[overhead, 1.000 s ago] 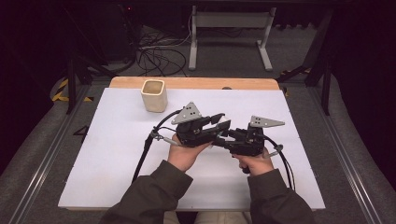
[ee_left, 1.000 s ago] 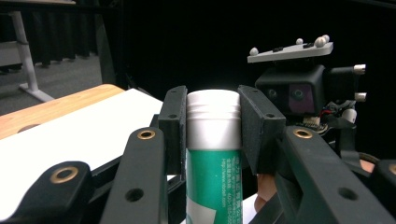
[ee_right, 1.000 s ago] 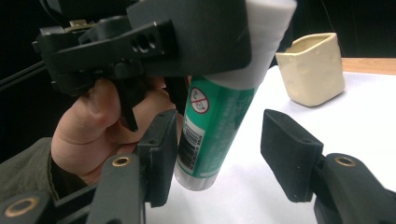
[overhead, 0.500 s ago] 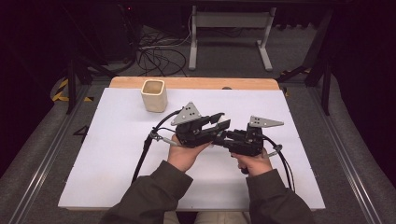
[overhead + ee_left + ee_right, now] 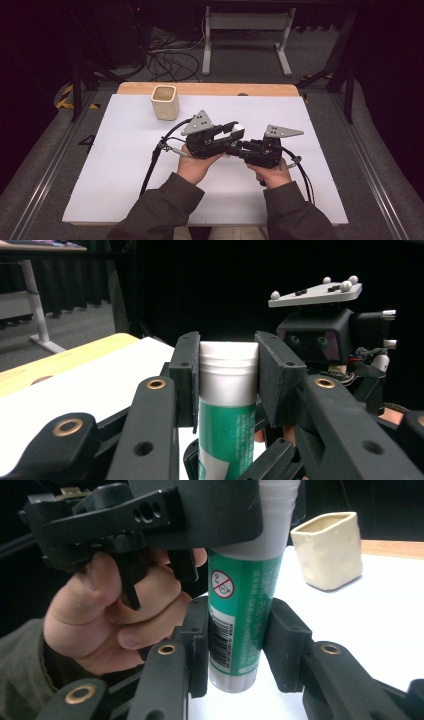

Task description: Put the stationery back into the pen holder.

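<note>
The right gripper (image 5: 239, 146) has just closed its jaws on the glue stick's (image 5: 239, 615) green body; the left gripper (image 5: 227, 377) clamps its white cap just above. Pulling off-axis could, it seems, slip the tube.

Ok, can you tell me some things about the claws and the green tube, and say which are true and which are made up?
1. The left claw grips the white cap end of the green tube. True.
2. The right claw is far from the tube. False: its jaws clamp the tube's green barcode end.
3. The cream cup stands on the white table, apart from both claws. True.
4. The tube lies inside the cup. False: it is held between the two claws.
</note>
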